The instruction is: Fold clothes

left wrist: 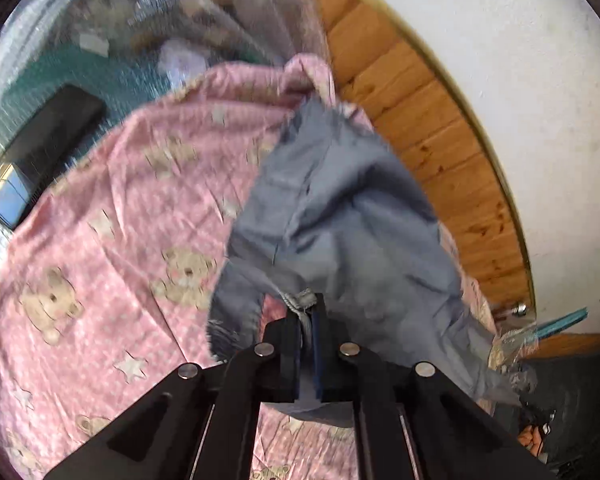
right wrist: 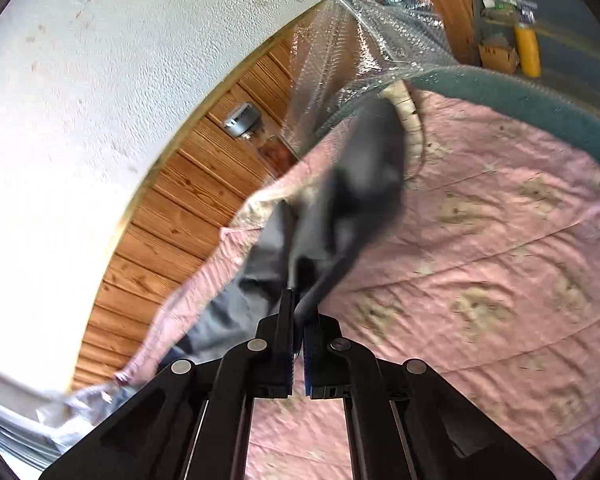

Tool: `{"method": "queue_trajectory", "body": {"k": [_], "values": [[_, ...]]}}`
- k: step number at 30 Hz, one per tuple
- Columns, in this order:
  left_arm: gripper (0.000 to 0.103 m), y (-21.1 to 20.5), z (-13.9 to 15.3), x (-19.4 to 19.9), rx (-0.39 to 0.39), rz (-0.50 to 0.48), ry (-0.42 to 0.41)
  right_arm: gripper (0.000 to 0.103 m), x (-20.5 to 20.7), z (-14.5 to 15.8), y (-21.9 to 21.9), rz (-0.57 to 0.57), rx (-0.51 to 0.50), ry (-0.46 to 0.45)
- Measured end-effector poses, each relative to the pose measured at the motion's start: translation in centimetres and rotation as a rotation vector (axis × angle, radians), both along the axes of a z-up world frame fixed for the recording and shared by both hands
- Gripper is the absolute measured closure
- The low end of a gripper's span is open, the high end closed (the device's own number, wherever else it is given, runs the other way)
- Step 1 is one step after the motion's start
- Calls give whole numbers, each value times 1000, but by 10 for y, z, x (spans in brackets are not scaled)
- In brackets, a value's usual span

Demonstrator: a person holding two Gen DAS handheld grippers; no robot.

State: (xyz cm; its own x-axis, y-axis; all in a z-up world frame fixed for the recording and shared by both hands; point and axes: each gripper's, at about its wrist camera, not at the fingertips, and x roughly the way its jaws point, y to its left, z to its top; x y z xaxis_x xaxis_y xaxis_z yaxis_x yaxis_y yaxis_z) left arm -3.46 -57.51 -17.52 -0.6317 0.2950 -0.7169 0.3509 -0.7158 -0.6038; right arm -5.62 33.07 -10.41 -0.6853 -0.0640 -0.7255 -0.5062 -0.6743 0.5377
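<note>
The left tool (left wrist: 306,312) is clamped on a bunched edge of the grey garment (left wrist: 340,208). The right tool (right wrist: 298,304) pinches another part, the cloth raised above the pink bear-print sheet (left wrist: 112,208).

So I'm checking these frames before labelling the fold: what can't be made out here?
- Left wrist view: the grey garment is bunched and motion-blurred, so its type is unclear; the left gripper hides the pinched part.
- Right wrist view: the garment is smeared by blur above the right gripper.
- Left wrist view: the dark flat thing is blurred; what it is stays unclear.
</note>
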Motion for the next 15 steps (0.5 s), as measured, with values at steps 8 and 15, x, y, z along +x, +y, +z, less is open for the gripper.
{"method": "queue_trajectory", "body": {"k": [8,15], "values": [[92,-17,-83,69,-11,-1,-258,76,70,-145,15,-155,-107,-435],[73,-24,-82,123,87,197,-198,62,103,-122,-16,-152,-173,-410]]}}
